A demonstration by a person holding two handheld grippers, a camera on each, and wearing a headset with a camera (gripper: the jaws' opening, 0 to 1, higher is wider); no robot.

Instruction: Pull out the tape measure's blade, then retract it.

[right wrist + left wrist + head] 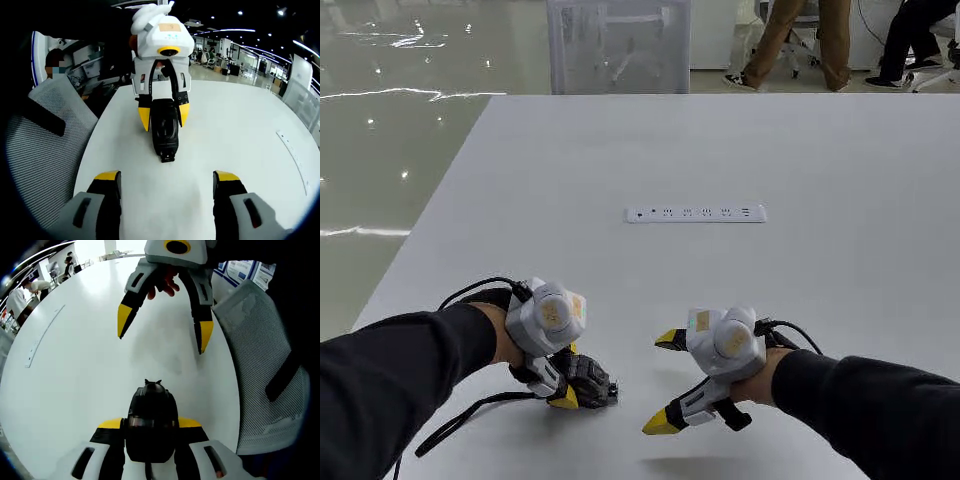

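Observation:
A black tape measure (151, 424) sits on the white table, clamped between the yellow-tipped jaws of my left gripper (150, 423). In the head view it is the dark case (584, 381) under the left gripper (567, 390) at the near left. Its blade end (167, 159) points toward my right gripper, with no blade drawn out. My right gripper (163, 176) stands open a short way in front of the case, nothing between its jaws. Seen from the head view, the right gripper (665, 382) is near the table's front edge, facing left.
A white power strip (695, 213) lies flat in the middle of the table (770, 150). A mesh chair back (260, 365) stands close behind the front edge. Another chair (618, 45) and a seated person's legs (800, 40) are beyond the far edge.

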